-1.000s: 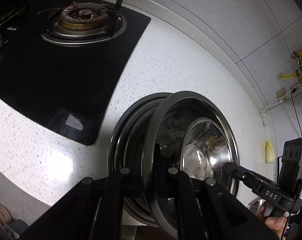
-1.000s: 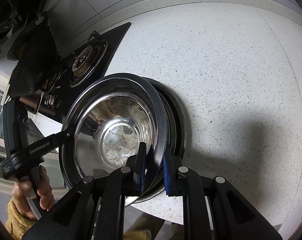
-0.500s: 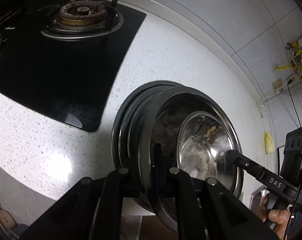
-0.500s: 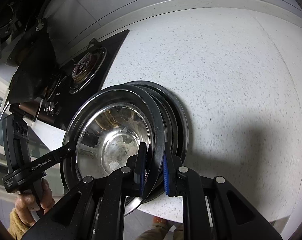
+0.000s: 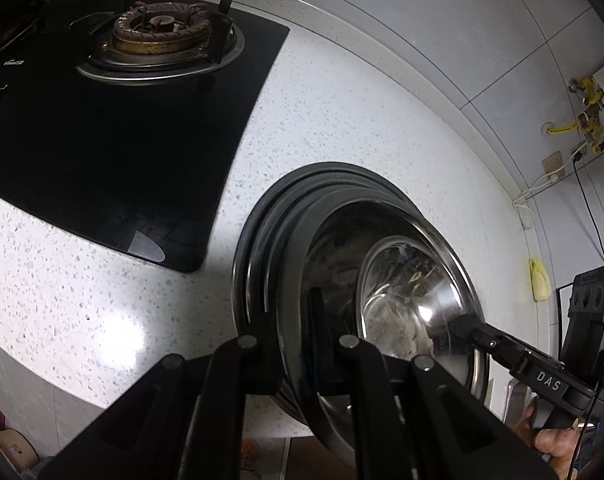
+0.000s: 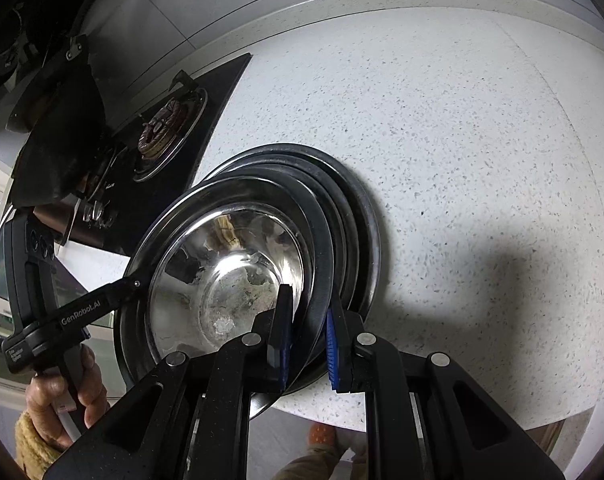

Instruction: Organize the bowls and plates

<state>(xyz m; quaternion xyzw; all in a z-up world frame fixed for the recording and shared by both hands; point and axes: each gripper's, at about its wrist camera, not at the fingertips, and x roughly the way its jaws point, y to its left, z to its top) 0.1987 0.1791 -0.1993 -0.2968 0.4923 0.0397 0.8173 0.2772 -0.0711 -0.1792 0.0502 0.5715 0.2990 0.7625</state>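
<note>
A shiny steel bowl (image 5: 406, 292) (image 6: 229, 264) is held tilted over a stack of steel plates (image 5: 261, 232) (image 6: 354, 216) on the speckled white counter. My left gripper (image 5: 297, 344) is shut on the bowl's near rim. My right gripper (image 6: 308, 340), with blue pads, is shut on the opposite rim, one finger inside the bowl and one outside. Each gripper shows in the other's view, the right one (image 5: 514, 356) and the left one (image 6: 85, 308). The bowl's lower edge is close to the stack; contact is hidden.
A black glass gas hob (image 5: 113, 132) (image 6: 173, 132) with a burner (image 5: 161, 28) lies left of the stack. A tiled wall backs the counter. The counter's front edge (image 6: 422, 412) runs just under the bowl. A dark pan (image 6: 57, 140) sits beyond the hob.
Both grippers have carried the bowl down and closer onto the plate stack. Its tilt has eased. Both grips are unchanged.
</note>
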